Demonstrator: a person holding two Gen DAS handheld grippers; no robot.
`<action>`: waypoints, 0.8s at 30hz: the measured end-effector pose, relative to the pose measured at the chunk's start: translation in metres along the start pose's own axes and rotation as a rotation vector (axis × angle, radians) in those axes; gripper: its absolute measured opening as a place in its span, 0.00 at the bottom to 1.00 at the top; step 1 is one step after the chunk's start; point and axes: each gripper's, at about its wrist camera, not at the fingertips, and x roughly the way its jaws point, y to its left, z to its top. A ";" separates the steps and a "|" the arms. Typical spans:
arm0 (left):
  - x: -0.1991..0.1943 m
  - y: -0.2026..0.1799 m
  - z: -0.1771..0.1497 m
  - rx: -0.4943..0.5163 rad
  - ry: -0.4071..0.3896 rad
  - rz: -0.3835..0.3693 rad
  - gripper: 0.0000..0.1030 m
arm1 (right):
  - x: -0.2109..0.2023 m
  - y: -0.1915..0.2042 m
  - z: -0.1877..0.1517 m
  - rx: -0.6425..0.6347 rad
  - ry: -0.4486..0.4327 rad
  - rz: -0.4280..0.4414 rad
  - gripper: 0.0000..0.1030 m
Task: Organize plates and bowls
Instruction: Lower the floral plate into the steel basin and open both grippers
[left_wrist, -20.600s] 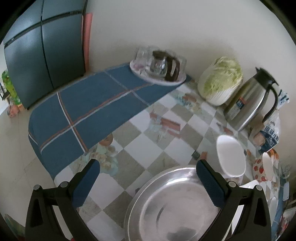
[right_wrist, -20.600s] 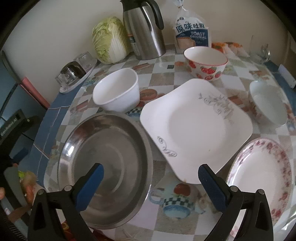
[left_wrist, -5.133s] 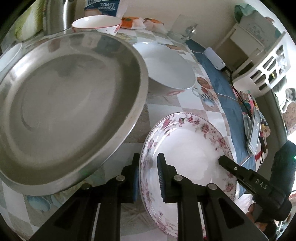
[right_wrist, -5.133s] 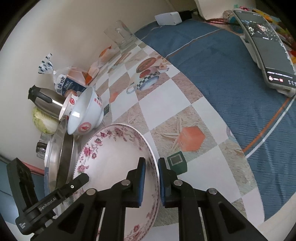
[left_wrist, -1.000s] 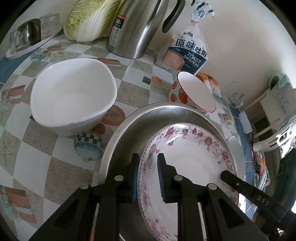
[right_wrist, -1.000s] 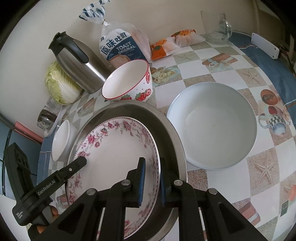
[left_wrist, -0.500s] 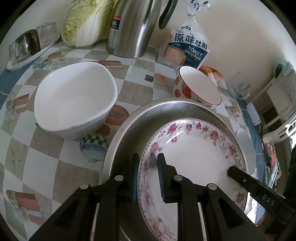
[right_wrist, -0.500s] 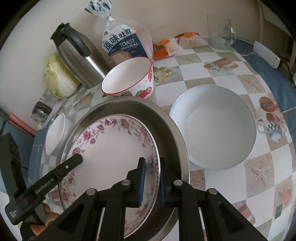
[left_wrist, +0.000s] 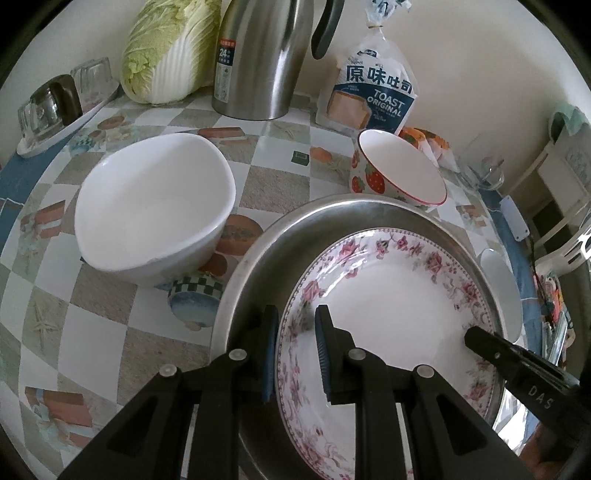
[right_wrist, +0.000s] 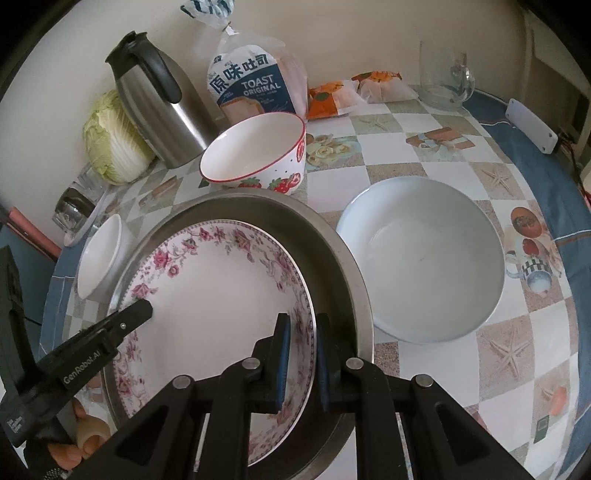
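While the table (right_wrist: 436, 155) with its checkered, picture-printed cloth carries everything, the biggest thing on it is the steel basin (right_wrist: 332, 251), sitting near the front edge. Inside the basin lies the floral plate (right_wrist: 221, 295), white with a pink rose border, and both tools have hold of it from opposite sides.

To the right of the basin, just beside its rim, stands the wide white bowl (right_wrist: 421, 258), empty. On the basin's other side sits the deep white bowl (left_wrist: 155, 214), also empty. Behind the basin, close against its far rim, is the strawberry bowl (right_wrist: 255, 155), with a red line around its lip.

Further back by the wall stand the steel thermos jug (left_wrist: 258, 59), the cabbage (left_wrist: 166, 48) and the bag of toast (left_wrist: 373, 92). A glass mug (right_wrist: 443, 77) stands at the far right.

The left tongs (left_wrist: 295, 354) are clamped on the plate's left rim, 1 blue pad outside and 1 inside. The right tongs (right_wrist: 301, 362) are pressed together on the plate's right rim in the same way, the outer finger down between plate and basin wall.
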 end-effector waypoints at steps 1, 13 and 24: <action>0.000 0.000 0.000 -0.001 0.000 -0.002 0.20 | -0.001 0.000 0.000 -0.001 0.000 -0.001 0.14; -0.002 0.010 0.005 -0.042 -0.030 -0.032 0.19 | 0.001 0.001 -0.001 -0.002 -0.005 0.006 0.14; -0.005 0.014 0.007 -0.053 -0.048 -0.022 0.19 | 0.006 0.009 -0.001 -0.008 -0.002 0.006 0.14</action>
